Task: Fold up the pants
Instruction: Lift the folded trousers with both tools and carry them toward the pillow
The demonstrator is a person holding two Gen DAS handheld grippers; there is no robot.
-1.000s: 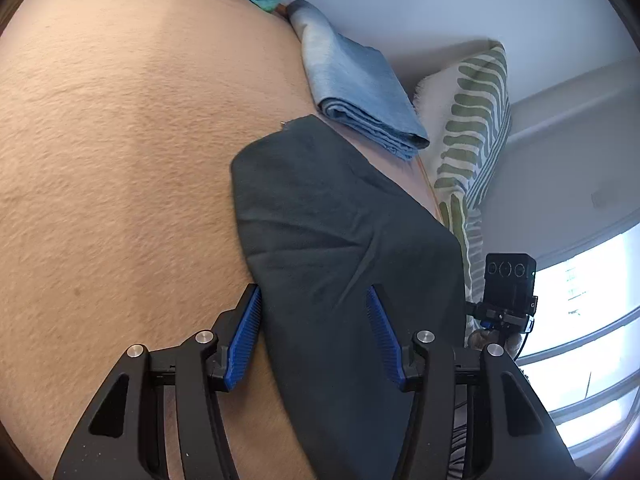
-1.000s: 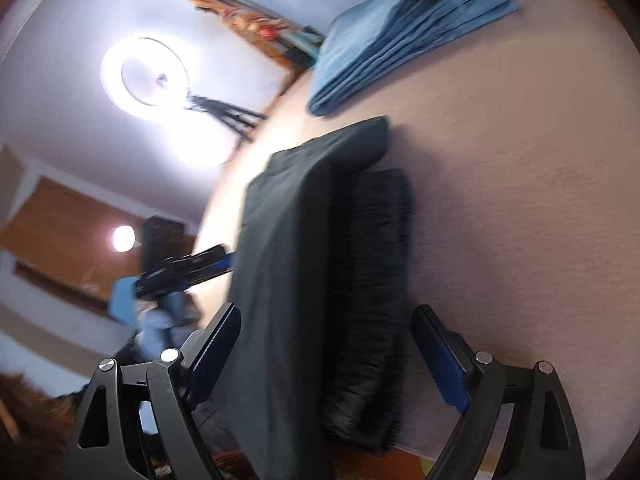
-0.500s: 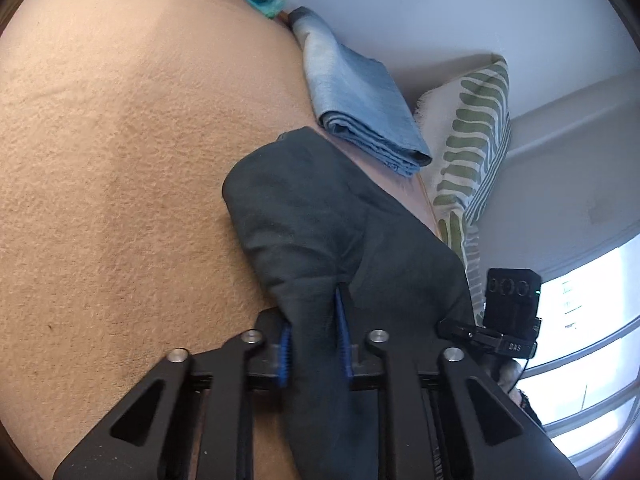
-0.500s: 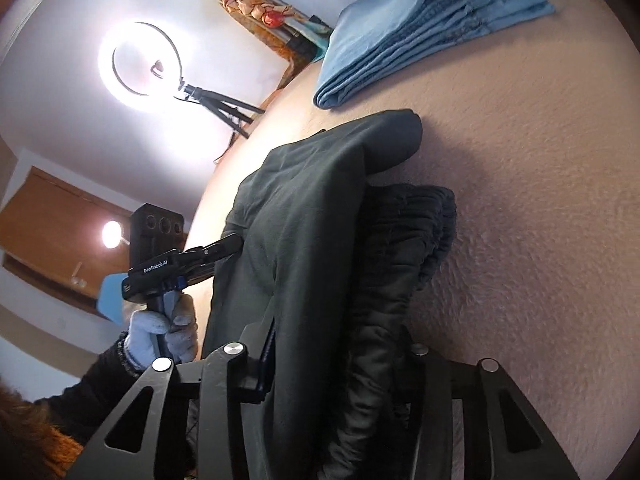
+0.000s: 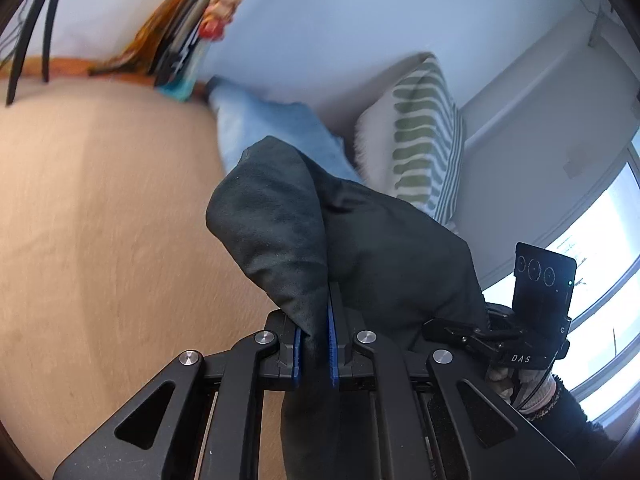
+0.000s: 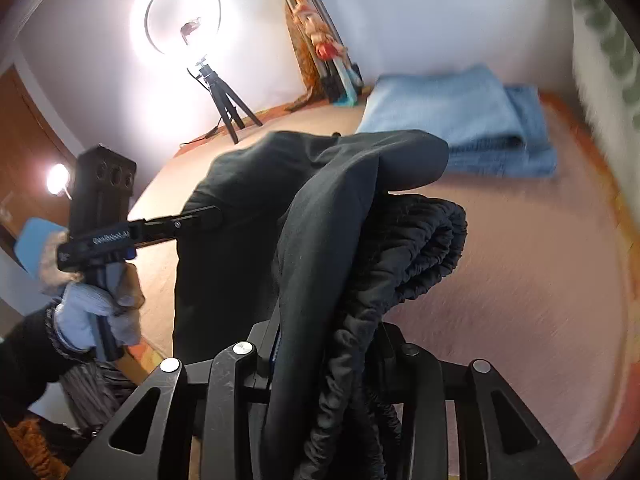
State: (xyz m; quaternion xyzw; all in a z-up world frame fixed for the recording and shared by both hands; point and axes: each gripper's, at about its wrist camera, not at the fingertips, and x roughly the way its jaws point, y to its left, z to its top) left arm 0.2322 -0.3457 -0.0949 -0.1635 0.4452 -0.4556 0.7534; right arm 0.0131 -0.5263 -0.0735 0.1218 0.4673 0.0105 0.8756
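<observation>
The dark grey pants are lifted off the tan bed cover and hang draped between both grippers. My left gripper is shut on one end of the folded cloth. My right gripper is shut on the other end, where the gathered elastic waistband bunches over its fingers. The pants sag in a loose hump above the bed. The left gripper also shows in the right wrist view, its tips buried in the cloth.
A folded pile of light blue jeans lies on the bed just beyond the pants. A green-striped pillow leans against the wall. A ring light on a tripod stands past the bed's far edge.
Both grippers closed on the ends of the pants and lifted them off the bed. The pants now hang raised, nearer the blue jeans.
</observation>
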